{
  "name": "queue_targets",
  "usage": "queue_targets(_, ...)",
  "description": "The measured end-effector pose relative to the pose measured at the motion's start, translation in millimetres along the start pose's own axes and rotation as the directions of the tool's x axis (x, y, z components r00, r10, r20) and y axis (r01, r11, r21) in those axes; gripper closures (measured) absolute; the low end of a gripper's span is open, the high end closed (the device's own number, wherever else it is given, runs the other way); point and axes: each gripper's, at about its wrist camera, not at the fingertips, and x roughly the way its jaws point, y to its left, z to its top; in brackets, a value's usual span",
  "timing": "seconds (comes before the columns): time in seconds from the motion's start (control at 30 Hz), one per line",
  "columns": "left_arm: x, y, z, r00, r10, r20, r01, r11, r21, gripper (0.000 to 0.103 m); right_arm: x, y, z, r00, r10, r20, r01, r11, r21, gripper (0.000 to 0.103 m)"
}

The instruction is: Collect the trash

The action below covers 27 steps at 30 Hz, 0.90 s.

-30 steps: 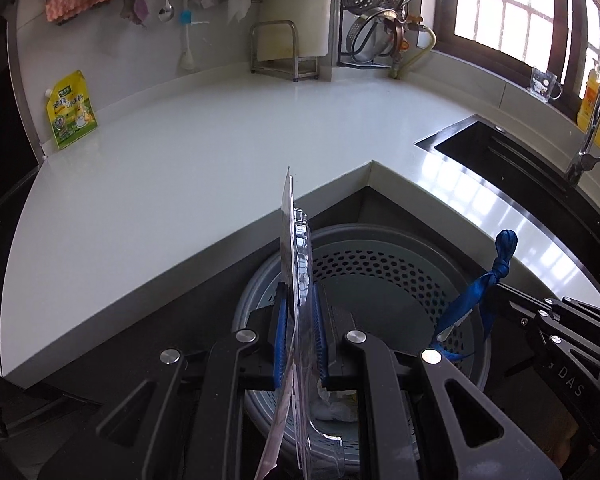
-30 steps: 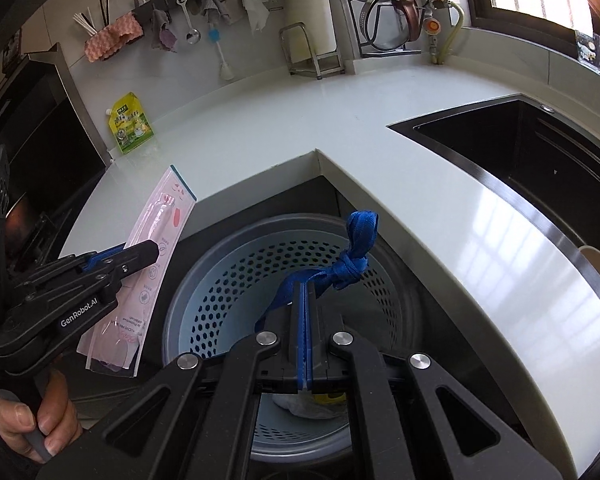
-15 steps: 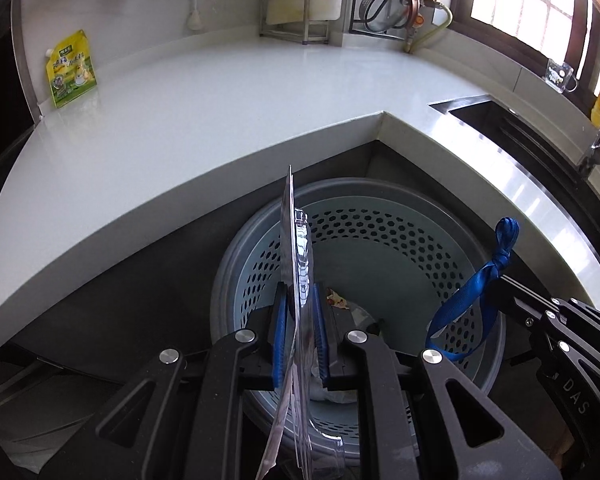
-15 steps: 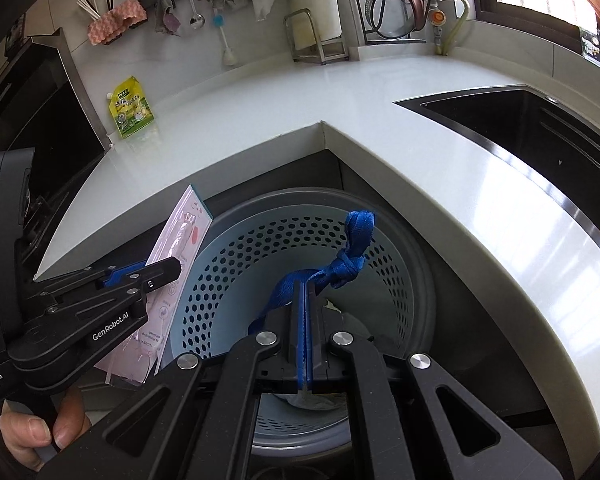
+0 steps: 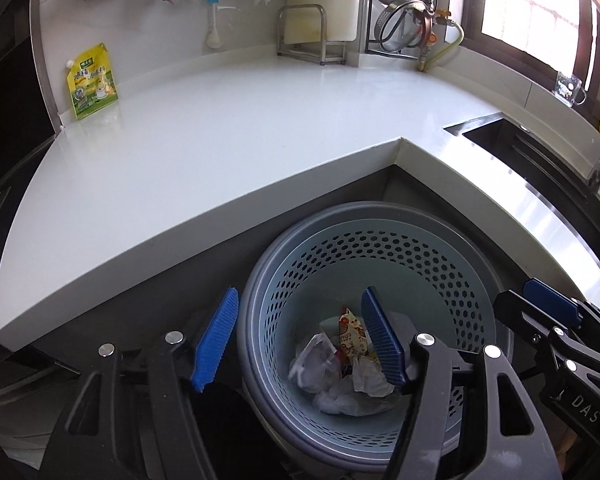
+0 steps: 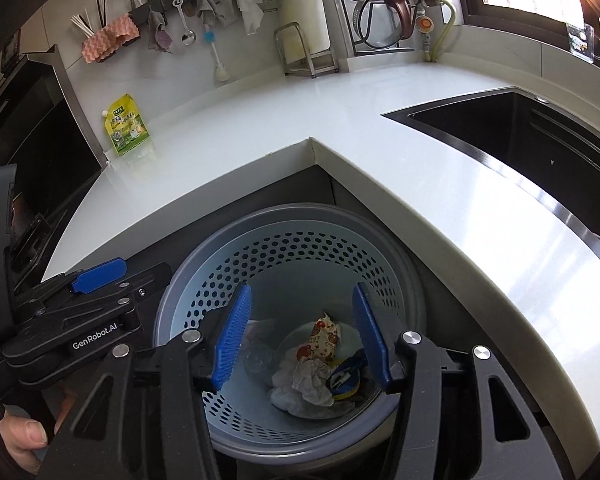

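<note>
A blue perforated waste basket point(image 5: 400, 256) point(image 6: 300, 252) stands on the floor in the counter's inner corner. Crumpled white paper point(image 5: 320, 364) point(image 6: 308, 380), a printed snack wrapper point(image 5: 350, 330) point(image 6: 324, 336) and the blue ribbon point(image 6: 346, 372) lie at its bottom. My left gripper point(image 5: 304, 336) is open and empty above the basket's left rim. My right gripper point(image 6: 300, 332) is open and empty above the basket's middle. Each gripper shows at the edge of the other's view, the left one point(image 6: 96, 276) and the right one point(image 5: 548, 304).
The white L-shaped counter point(image 5: 228, 132) point(image 6: 440, 168) wraps around the basket. A yellow-green pouch point(image 5: 92, 80) point(image 6: 128, 124) leans on the back wall at the left. A dark sink point(image 6: 520, 128) is set in at the right. Utensils and cloths point(image 6: 204, 8) hang on the wall.
Both grippers have opened. The clear blister pack has left my left gripper and the blue ribbon has left my right one; the ribbon now lies in the basket.
</note>
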Motion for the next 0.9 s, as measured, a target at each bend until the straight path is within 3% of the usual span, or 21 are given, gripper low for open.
queue_targets(0.57,-2,6,1,1.000,0.018,0.001,-0.018,0.999,-0.028,0.033,2,-8,-4,1.000,-0.027,-0.005,0.027,0.999,0.034,0.045)
queue_targets(0.9,-6,7,1,0.999,0.033,0.013,-0.033,0.999,-0.028,0.014,3,-12,-6,0.999,-0.038,-0.006,0.038,0.998,0.044,0.039)
